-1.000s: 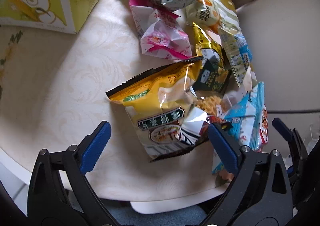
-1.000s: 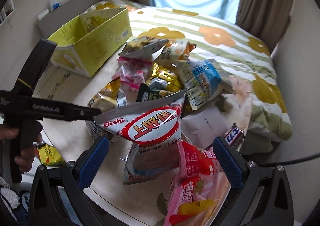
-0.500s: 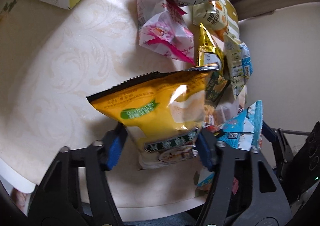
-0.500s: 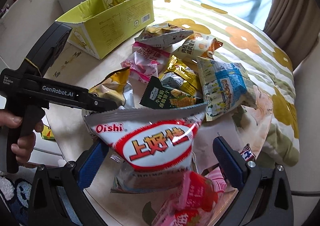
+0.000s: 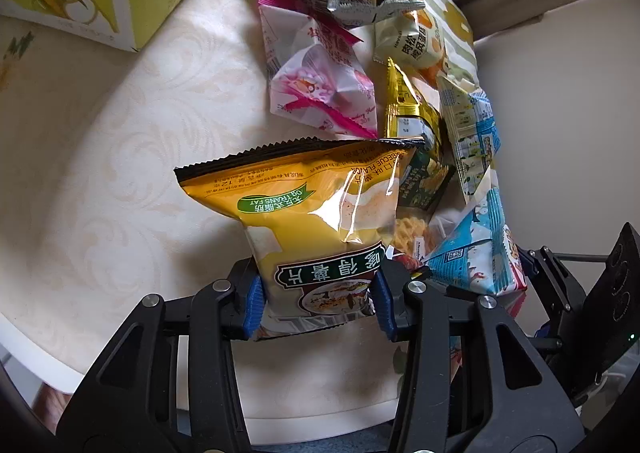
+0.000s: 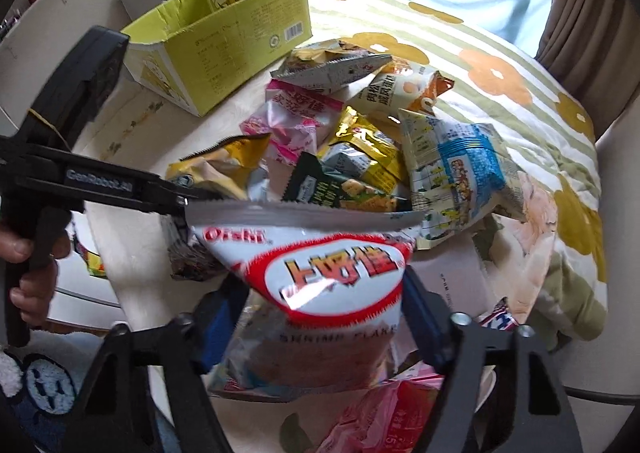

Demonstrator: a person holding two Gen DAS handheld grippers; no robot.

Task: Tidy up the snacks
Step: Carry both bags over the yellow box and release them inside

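My left gripper is shut on the bottom of a yellow chip bag and holds it just above the cream table. My right gripper is shut on a white and red Oishi shrimp flake bag, lifted off the table. The left gripper and its yellow bag also show in the right wrist view, at the left. A pile of snack packets lies behind: pink, gold, blue and white.
An open yellow-green cardboard box stands at the back left of the table. A floral striped quilt lies beyond and to the right. A pink packet lies under my right gripper. The table's front edge is near.
Both grippers went from open around their bags to shut on them. The yellow bag and the Oishi bag have both been lifted off the table.
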